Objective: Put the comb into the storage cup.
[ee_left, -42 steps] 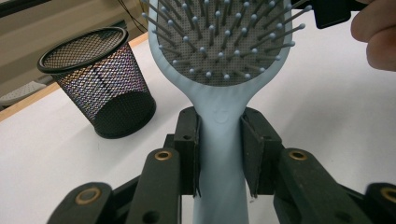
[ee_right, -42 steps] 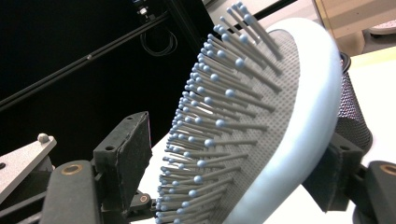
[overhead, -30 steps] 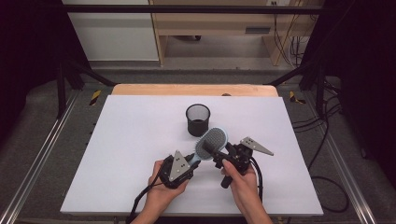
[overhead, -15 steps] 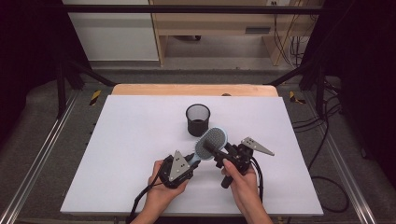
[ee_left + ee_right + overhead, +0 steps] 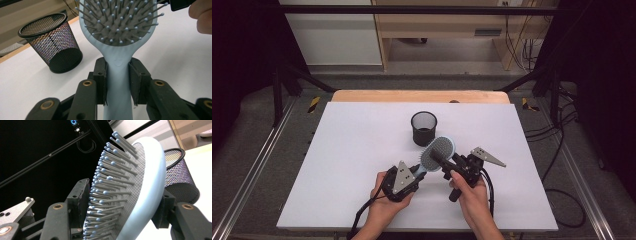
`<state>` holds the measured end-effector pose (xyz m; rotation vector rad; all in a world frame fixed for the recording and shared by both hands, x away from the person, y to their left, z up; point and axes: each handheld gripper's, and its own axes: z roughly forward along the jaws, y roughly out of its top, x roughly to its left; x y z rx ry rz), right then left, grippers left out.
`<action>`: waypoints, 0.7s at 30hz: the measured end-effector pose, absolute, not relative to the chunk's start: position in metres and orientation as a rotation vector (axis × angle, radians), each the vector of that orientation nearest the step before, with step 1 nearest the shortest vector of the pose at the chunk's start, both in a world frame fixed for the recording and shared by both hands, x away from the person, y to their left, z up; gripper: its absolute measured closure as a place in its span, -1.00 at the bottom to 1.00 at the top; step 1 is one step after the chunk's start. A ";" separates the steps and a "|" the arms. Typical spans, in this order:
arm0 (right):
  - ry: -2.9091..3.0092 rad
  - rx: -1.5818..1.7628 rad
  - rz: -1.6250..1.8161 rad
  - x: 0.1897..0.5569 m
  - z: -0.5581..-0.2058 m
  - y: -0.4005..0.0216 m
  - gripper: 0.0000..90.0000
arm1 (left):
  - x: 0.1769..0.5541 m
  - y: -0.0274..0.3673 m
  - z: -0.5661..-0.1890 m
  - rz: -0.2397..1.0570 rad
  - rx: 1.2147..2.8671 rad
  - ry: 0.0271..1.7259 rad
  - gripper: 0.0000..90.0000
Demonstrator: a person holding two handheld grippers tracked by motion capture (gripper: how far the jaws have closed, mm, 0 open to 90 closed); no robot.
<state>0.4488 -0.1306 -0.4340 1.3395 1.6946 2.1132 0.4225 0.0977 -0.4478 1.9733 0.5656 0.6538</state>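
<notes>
Both tongs clamped on hairbrush (image 5: pixel 438 151)

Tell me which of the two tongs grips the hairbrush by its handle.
The left tongs: their jaws clamp the pale blue hairbrush handle. The right tongs have just been closing across the bristled head instead.

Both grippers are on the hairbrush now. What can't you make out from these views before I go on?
- Hairbrush handle end: cut off by the bottom edge of the left gripper view, and covered by the left gripper in the high view.
- Mesh cup inside: too dark in the high view.
- Right gripper far pad: hidden behind the brush head in the right gripper view.
</notes>
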 end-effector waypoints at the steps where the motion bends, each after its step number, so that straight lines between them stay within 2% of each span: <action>1: 1.697 1.341 2.113 0.449 -0.434 -0.131 -0.07 | 0.423 0.098 -0.448 0.653 1.974 0.566 0.55; 21: 1.709 1.346 2.128 0.450 -0.435 -0.132 0.06 | 0.423 0.098 -0.450 0.648 1.983 0.574 0.55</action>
